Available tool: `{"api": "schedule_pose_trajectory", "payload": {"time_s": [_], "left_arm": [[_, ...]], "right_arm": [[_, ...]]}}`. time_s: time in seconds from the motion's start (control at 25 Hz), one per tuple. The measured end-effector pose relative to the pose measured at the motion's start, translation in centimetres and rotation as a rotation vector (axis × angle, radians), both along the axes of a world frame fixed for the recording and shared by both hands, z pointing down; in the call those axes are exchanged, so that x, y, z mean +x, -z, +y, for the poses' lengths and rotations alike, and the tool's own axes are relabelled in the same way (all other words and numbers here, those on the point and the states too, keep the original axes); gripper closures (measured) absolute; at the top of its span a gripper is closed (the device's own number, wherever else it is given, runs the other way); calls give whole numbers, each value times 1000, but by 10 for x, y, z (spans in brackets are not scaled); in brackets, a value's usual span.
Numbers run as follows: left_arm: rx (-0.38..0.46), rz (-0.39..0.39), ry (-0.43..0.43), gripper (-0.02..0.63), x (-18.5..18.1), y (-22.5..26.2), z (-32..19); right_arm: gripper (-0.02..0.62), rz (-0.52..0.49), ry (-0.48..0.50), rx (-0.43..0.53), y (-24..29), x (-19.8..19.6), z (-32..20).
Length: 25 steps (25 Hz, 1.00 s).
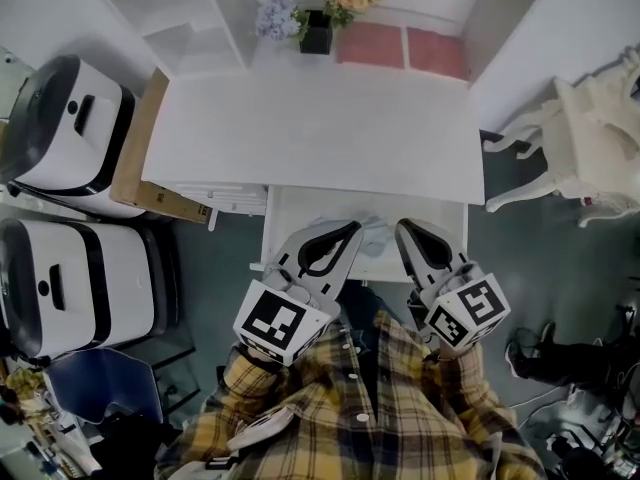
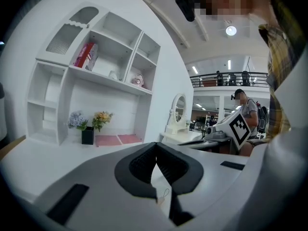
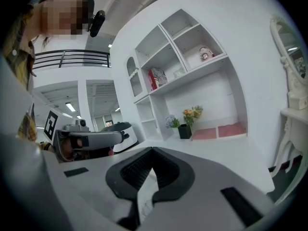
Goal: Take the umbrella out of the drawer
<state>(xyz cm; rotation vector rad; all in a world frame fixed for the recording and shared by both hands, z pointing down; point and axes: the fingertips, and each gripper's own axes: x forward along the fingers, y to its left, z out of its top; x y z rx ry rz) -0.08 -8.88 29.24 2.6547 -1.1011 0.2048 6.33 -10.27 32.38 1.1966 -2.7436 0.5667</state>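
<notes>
A white drawer [image 1: 285,213] stands pulled out from under the white desk [image 1: 310,128]. Inside it lies a pale grey-blue thing [image 1: 377,234], mostly hidden by the grippers; I cannot tell if it is the umbrella. My left gripper [image 1: 352,226] reaches over the drawer's left half with its jaws shut and nothing between them. In the left gripper view the left gripper [image 2: 155,146] shows dark pads meeting at the tips. My right gripper [image 1: 402,226] hovers over the drawer's right half, also shut and empty. The right gripper [image 3: 152,150] points across the desk top at the shelves.
A black vase of flowers [image 1: 316,30] and two pink pads [image 1: 402,48] sit at the desk's back. Two white and black machines [image 1: 70,133] and a cardboard board [image 1: 140,158] stand to the left. A white ornate chair [image 1: 580,138] is on the right.
</notes>
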Motion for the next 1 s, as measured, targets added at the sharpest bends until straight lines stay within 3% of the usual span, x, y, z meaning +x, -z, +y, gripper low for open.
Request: {"api": "schedule_pose_trajectory", "payload": {"time_s": [0.44, 1.0], "left_arm": [[-25, -31, 73, 584, 4, -9, -66], [-42, -50, 10, 584, -9, -15, -80]], "right_arm": [[578, -19, 64, -40, -13, 6, -64], [578, -29, 52, -98, -23, -22, -70]]}}
